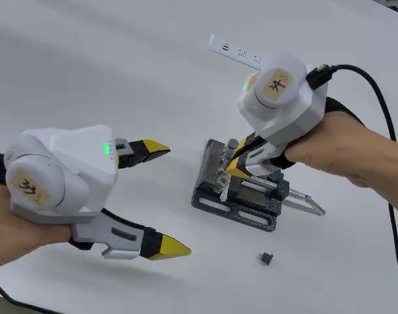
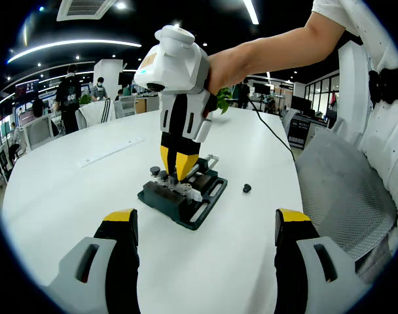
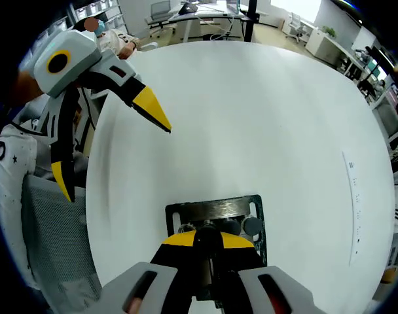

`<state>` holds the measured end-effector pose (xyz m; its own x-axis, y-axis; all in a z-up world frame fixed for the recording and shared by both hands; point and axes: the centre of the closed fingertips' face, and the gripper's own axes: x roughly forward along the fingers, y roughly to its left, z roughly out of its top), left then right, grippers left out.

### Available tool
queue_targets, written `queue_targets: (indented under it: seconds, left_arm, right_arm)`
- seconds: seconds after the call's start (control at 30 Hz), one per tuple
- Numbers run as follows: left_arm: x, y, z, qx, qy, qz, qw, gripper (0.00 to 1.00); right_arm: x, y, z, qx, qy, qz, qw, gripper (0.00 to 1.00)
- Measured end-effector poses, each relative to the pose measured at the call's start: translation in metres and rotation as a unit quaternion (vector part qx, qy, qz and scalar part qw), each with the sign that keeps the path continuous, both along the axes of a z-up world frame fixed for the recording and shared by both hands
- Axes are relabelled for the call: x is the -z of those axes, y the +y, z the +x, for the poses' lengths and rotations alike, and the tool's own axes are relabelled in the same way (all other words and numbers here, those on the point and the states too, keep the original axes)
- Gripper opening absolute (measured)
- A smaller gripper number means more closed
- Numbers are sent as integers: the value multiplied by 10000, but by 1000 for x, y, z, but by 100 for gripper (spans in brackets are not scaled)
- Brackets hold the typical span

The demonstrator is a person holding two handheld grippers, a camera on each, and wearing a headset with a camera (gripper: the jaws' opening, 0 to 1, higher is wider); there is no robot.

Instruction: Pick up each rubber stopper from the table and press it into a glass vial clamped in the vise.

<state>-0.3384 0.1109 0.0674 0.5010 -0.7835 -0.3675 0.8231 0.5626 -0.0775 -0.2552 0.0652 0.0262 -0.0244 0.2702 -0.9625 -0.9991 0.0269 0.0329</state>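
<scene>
Pressing, it seems, a stopper into the vise, right gripper pinches shut on it; left gripper gapes empty. Next: fetch the spare stopper nearer the table's front edge.

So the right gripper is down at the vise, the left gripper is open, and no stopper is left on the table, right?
Not quite. The head view shows one stopper lying loose on the table near the vise. The rest holds: the right gripper is down at the vise and the left gripper is open.
</scene>
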Motion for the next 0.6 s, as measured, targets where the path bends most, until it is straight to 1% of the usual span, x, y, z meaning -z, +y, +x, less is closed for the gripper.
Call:
queue_targets:
  seconds: [0.2, 0.53, 0.6]
  left_arm:
    - [2, -1, -2, 28, 24, 0, 10000, 85]
    - [0, -3, 1, 43, -2, -27, 10000, 85]
    - [0, -3, 1, 36, -5, -32, 10000, 85]
  right_arm:
    - [0, 1, -1, 80, 19, 116, 9999, 7]
    - [-1, 2, -4, 161, 42, 229, 9996, 9]
    - [-1, 2, -3, 176, 10, 244, 9995, 10]
